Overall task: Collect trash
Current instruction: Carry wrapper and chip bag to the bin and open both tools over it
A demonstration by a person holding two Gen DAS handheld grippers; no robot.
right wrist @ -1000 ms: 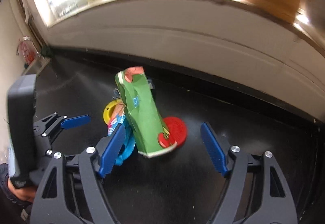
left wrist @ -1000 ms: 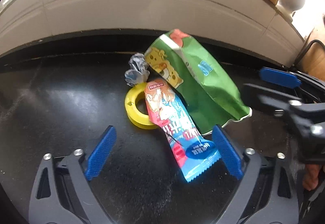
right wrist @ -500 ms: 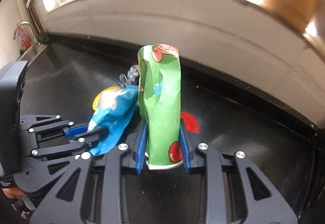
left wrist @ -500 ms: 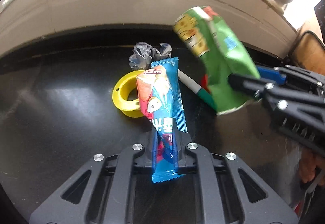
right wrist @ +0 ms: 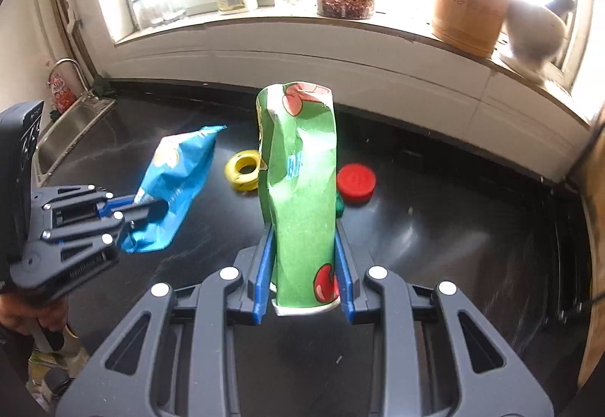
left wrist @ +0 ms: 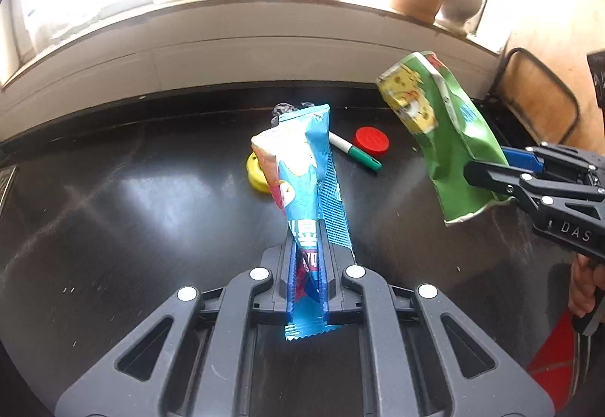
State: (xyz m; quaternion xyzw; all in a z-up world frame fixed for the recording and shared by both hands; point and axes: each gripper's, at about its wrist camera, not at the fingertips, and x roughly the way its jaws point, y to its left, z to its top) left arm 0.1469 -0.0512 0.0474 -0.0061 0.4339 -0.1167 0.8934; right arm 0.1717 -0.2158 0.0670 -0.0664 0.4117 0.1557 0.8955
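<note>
crinkled green wrapper [right wrist: 302,205], blue wrapper [left wrist: 302,175]

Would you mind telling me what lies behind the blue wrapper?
Behind the blue wrapper, a yellow tape roll peeks out beside a crumpled foil scrap; the marker's near end is covered.

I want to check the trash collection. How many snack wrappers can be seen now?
2. The blue wrapper is gripped in the left tool. The green wrapper is gripped in the right tool. A crumpled piece behind the blue one is mostly hidden.
</note>
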